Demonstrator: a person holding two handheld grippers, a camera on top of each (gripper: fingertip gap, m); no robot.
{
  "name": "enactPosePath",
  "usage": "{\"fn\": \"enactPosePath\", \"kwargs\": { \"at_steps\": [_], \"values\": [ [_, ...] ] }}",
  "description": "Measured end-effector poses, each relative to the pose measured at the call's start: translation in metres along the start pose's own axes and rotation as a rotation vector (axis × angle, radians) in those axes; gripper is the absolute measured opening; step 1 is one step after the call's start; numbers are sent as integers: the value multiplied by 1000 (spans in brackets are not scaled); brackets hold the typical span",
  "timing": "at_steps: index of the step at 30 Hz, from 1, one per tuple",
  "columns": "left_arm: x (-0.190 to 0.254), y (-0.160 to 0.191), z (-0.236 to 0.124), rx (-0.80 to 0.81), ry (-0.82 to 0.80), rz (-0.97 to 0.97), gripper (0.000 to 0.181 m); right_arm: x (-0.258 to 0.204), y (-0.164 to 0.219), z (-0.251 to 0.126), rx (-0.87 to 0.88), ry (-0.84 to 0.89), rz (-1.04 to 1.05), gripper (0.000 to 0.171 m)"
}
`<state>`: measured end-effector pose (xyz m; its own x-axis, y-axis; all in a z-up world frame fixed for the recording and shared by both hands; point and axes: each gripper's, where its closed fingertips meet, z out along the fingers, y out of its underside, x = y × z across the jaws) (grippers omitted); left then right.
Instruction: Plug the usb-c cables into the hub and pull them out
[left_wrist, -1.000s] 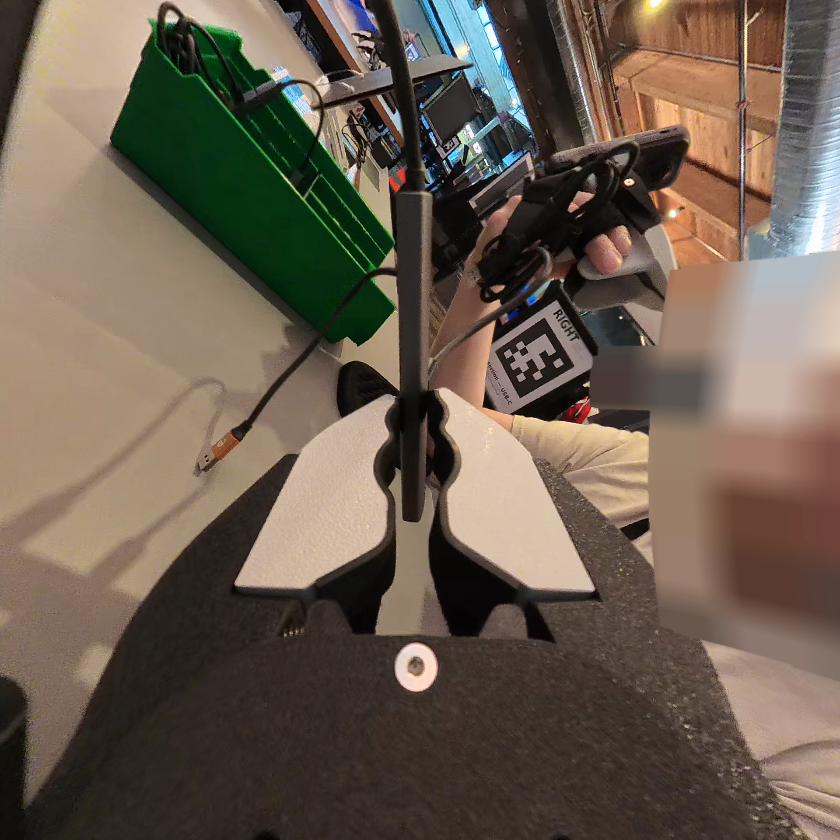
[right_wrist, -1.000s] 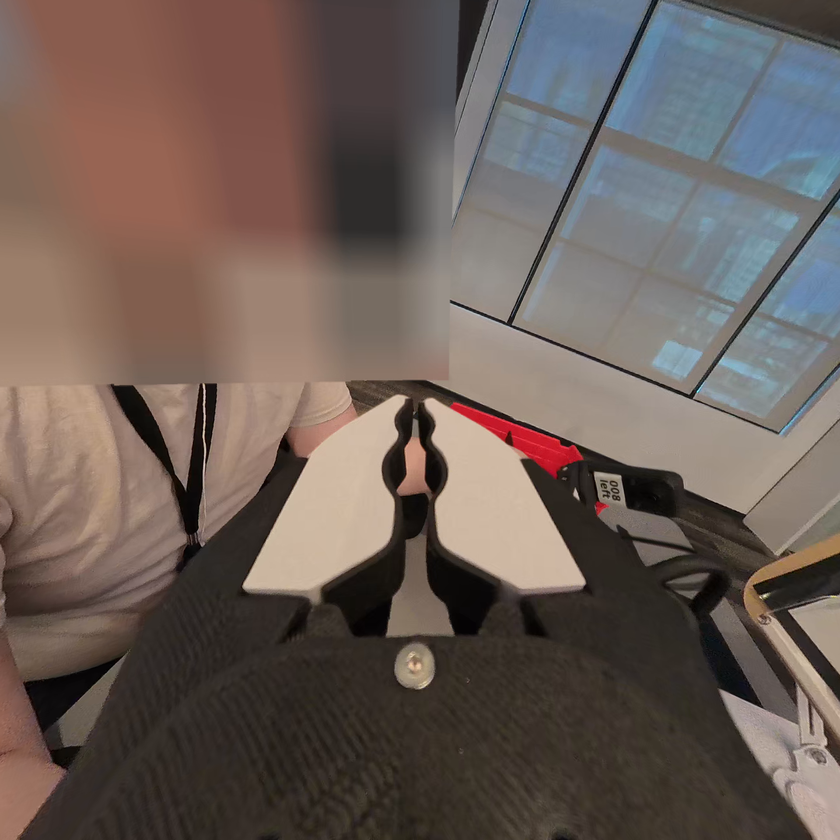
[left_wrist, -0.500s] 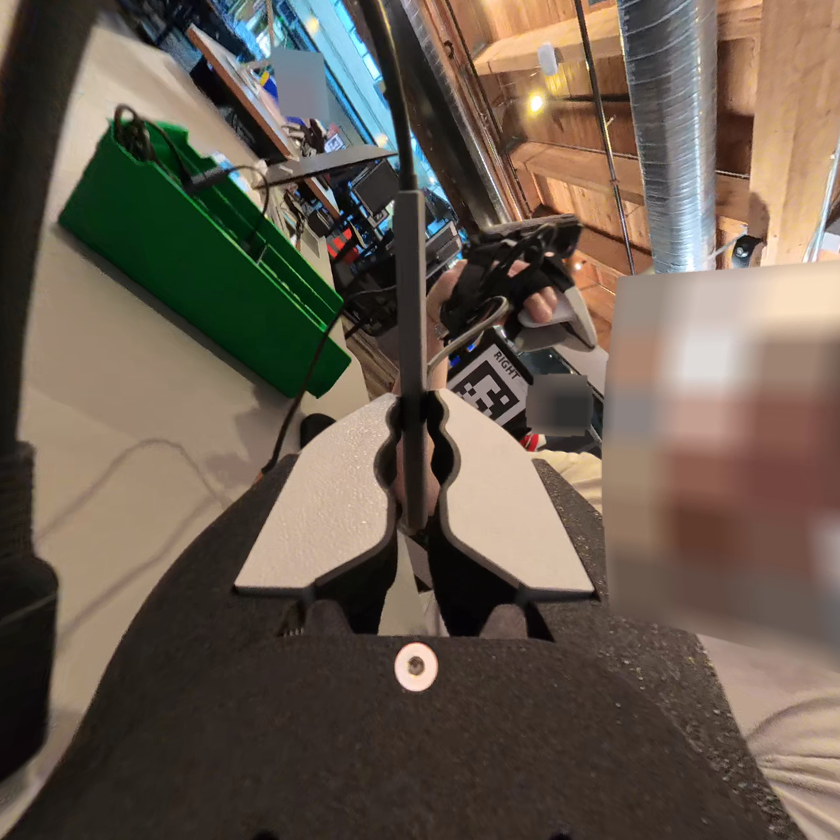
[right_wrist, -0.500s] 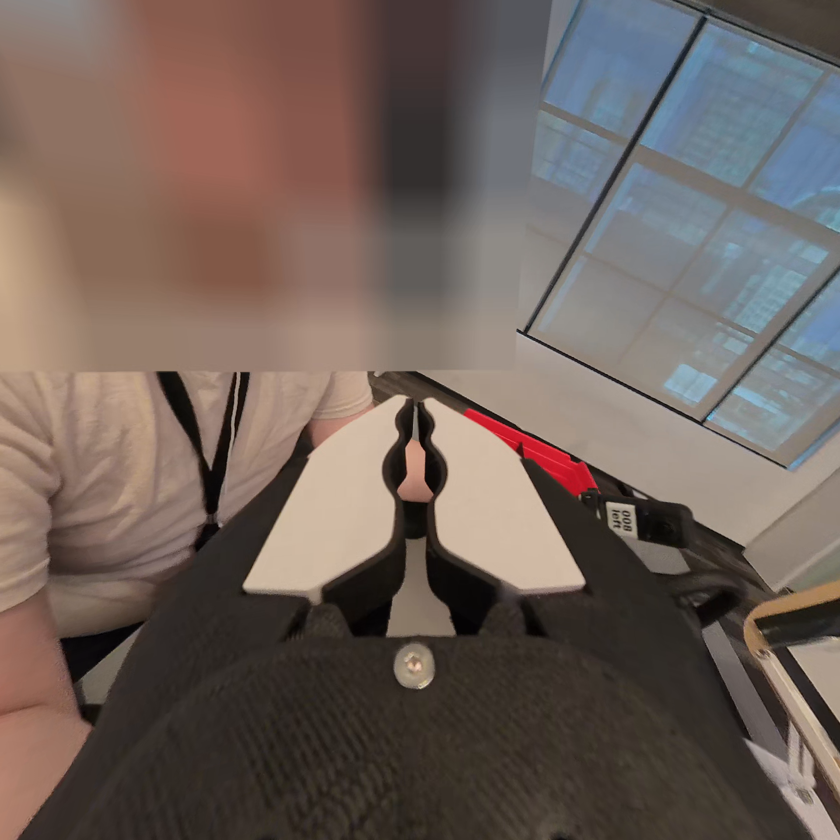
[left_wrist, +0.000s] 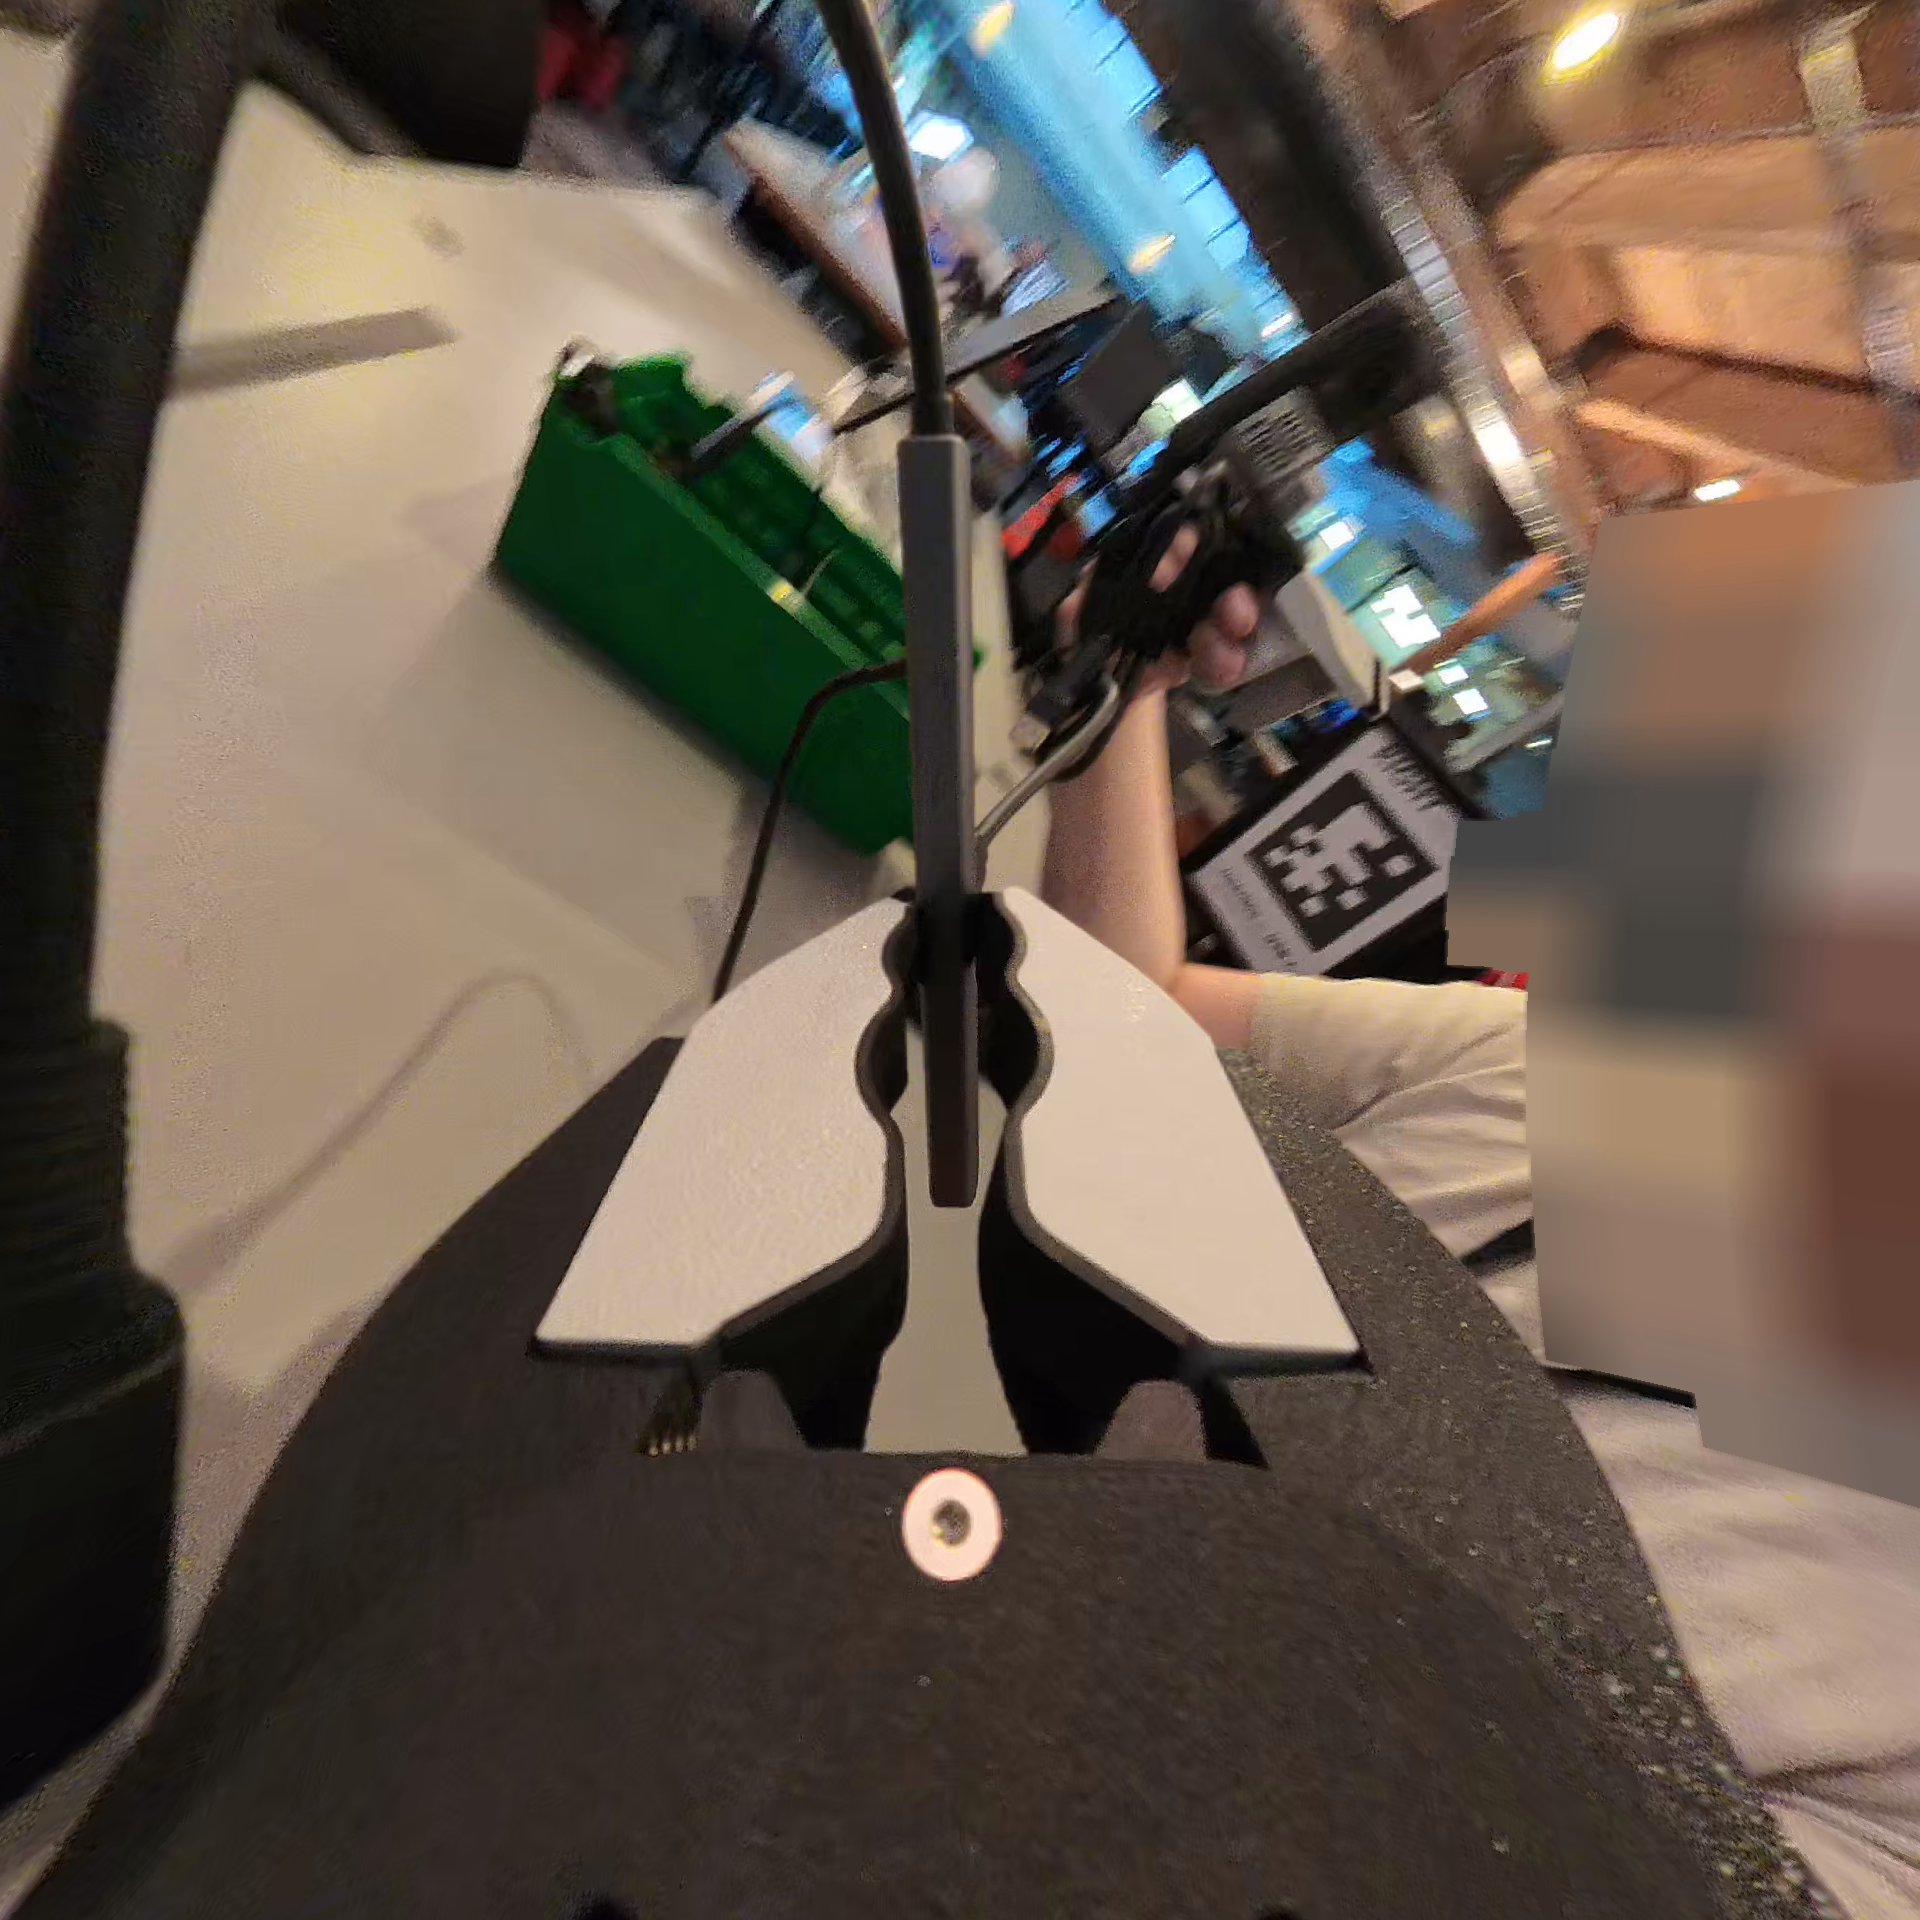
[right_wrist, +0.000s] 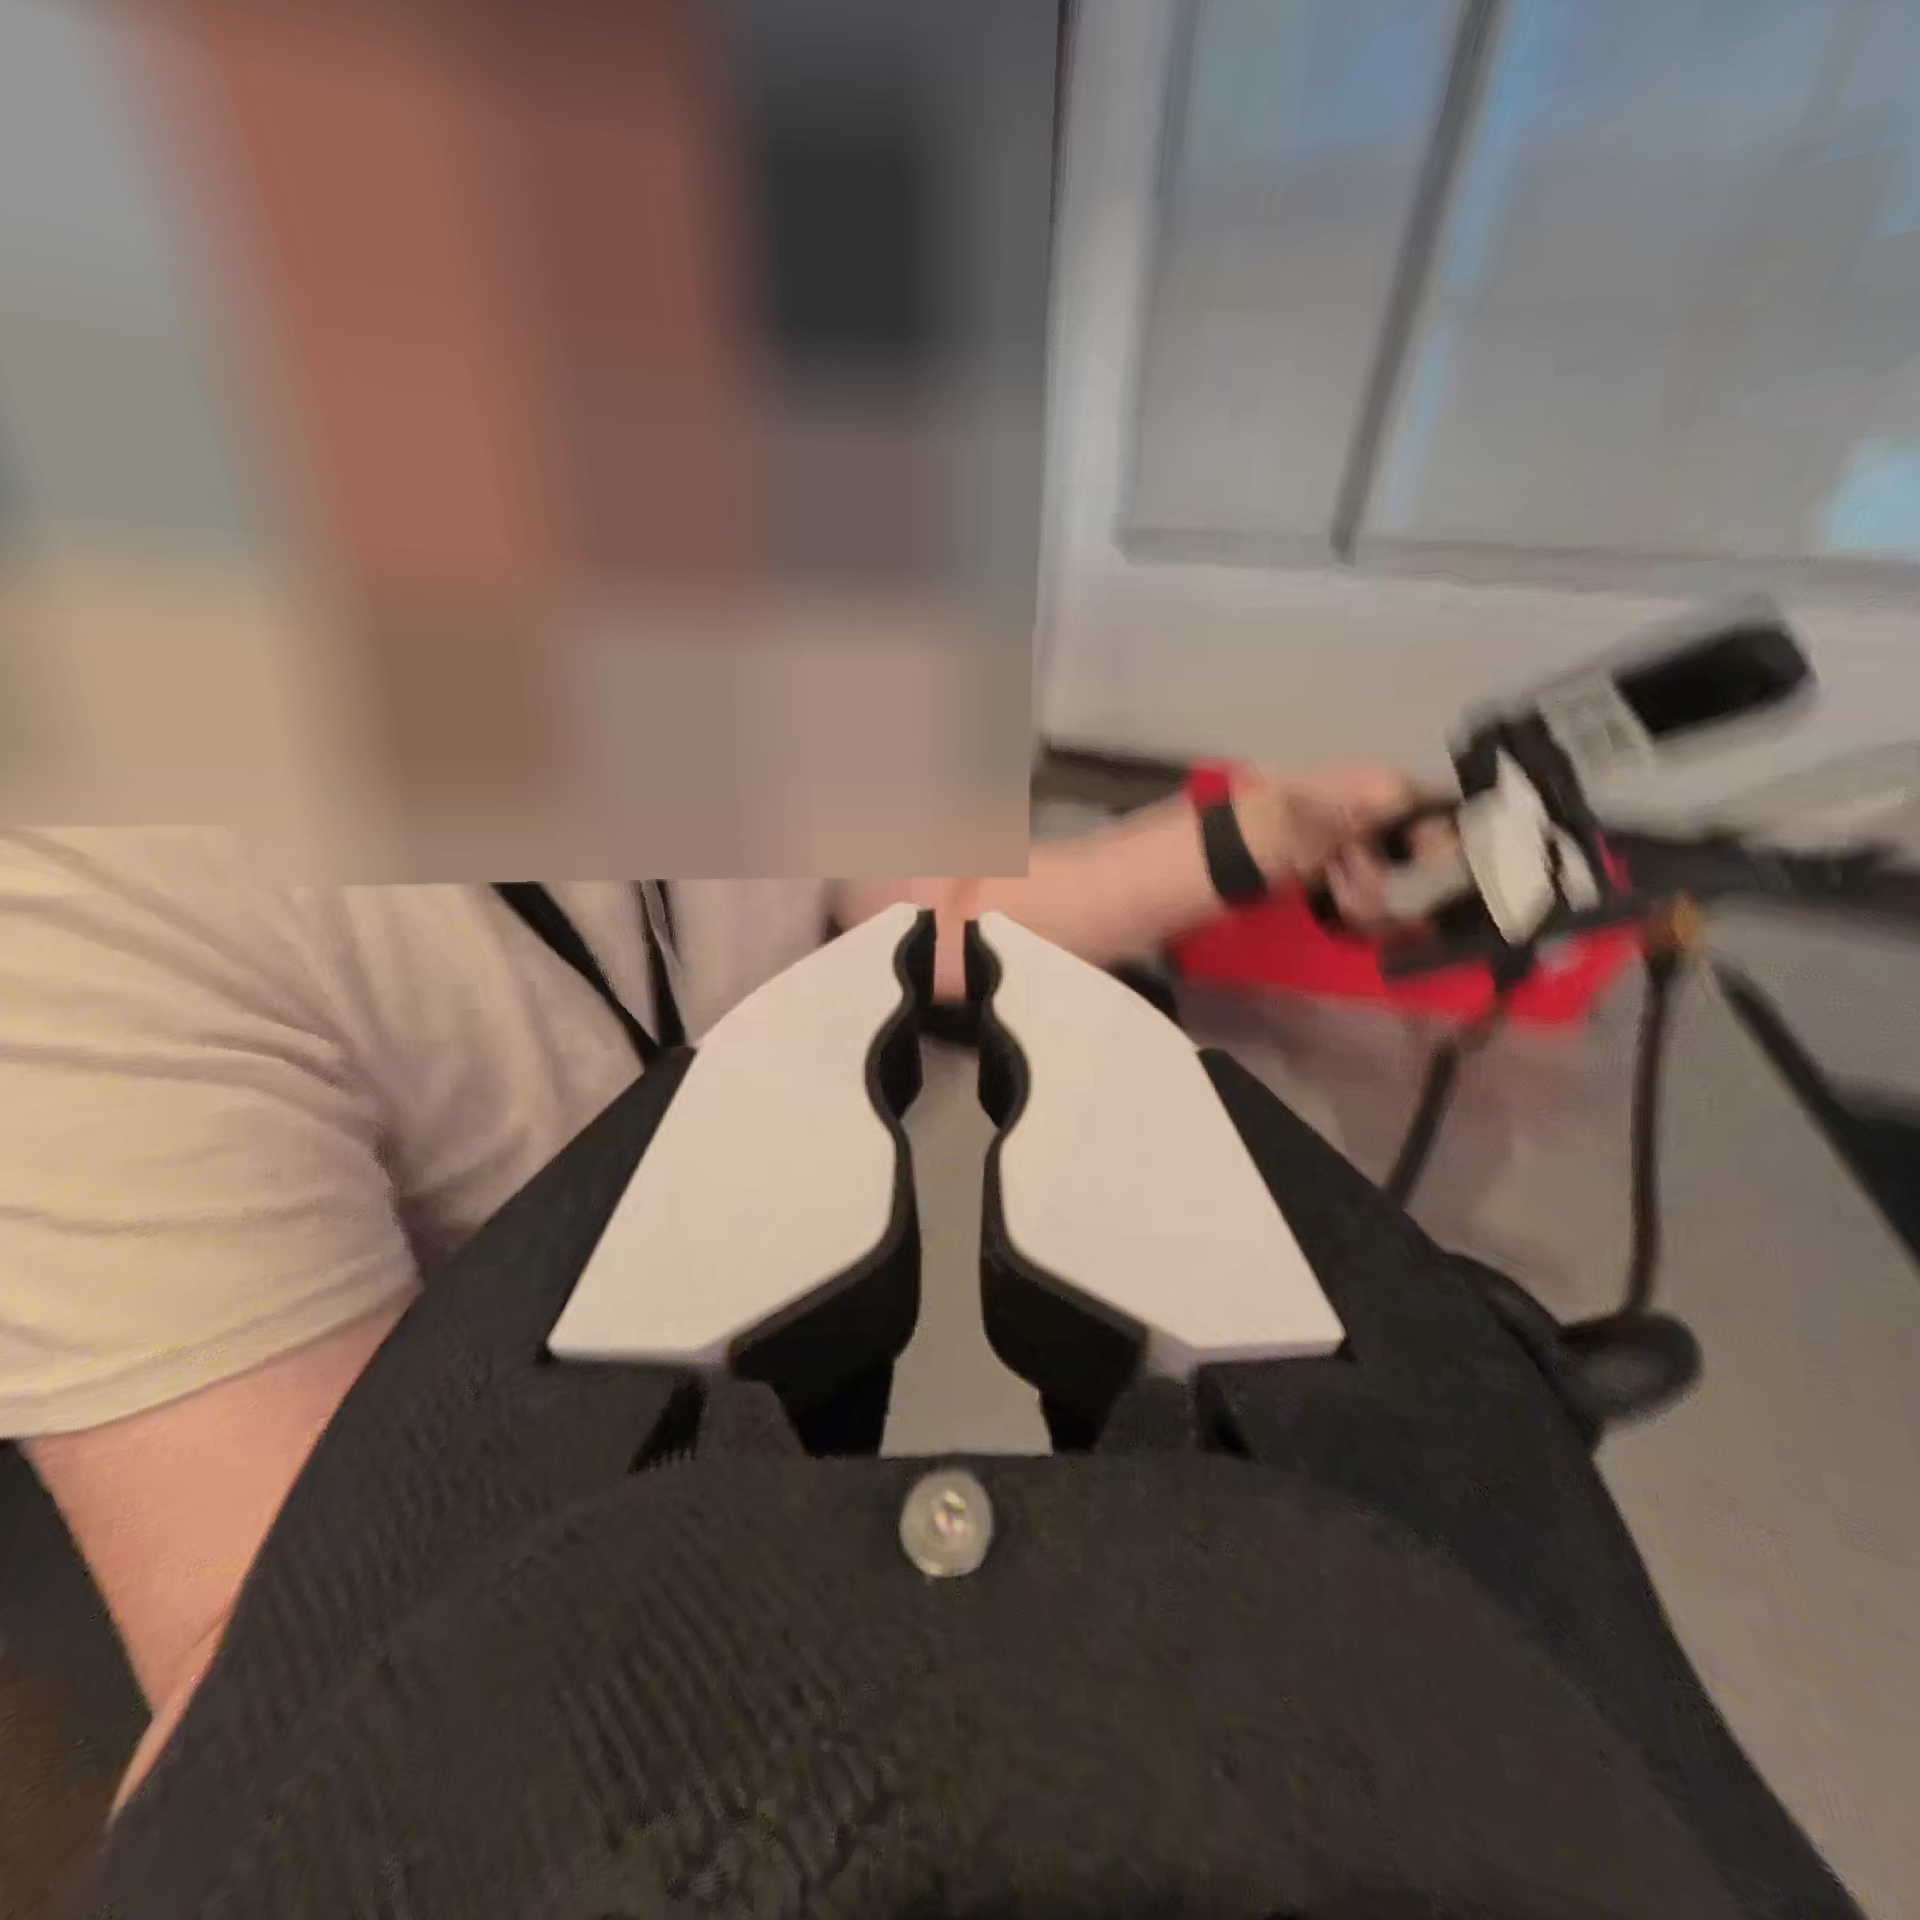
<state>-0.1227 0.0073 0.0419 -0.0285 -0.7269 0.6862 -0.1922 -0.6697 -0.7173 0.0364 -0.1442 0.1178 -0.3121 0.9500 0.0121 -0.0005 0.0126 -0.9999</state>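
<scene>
Two views, only L shows left hand-held gripper (left_wrist: 943, 914) clamping grey hub (left_wrist: 938, 727), green bin (left_wrist: 686, 613), R hand-held gripper (right_wrist: 945, 925) nearly closed, empty.

Both views swung round, now blurred

Green bin (left_wrist: 717, 623) shifted from upper left toward centre behind hub (left_wrist: 938, 790); left gripper (right_wrist: 1496, 862) and red bin (right_wrist: 1299, 961) newly visible at right, window slid away.

A pale table (left_wrist: 343, 727) carries a green bin (left_wrist: 686, 613) near its far edge. Beyond the bin, blurred desks and monitors (left_wrist: 1122, 384) sit under wooden ceiling beams (left_wrist: 1662, 208) with a glowing lamp (left_wrist: 1584, 42). Elsewhere, large windows (right_wrist: 1558, 260) fill a white wall.
</scene>
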Motion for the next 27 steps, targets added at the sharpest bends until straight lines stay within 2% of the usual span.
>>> {"fn": "enactPosePath", "kwargs": {
  "at_steps": [1,3,5,7,11,18,22,27],
  "values": [
    [-11,7,2,-40,-67,-13,10,12,19,2,-86,39,64,5],
    [-27,18,8,-99,-136,-56,10,16,35,8,-129,-29,155,7],
    [-35,27,14,-138,-135,-121,10,29,35,13,-85,-40,211,8],
    [-49,36,14,-167,-172,-183,10,53,40,14,-67,31,287,14],
    [-79,55,11,-201,-225,-308,10,97,70,5,-57,171,417,16],
    [-113,81,24,-248,-243,-436,10,134,139,1,-209,286,626,17],
    [-127,94,26,-268,-252,-512,11,140,150,1,-214,293,655,16],
    [-143,113,20,-326,-312,-606,15,139,145,5,-164,254,656,16]
  ]
}}
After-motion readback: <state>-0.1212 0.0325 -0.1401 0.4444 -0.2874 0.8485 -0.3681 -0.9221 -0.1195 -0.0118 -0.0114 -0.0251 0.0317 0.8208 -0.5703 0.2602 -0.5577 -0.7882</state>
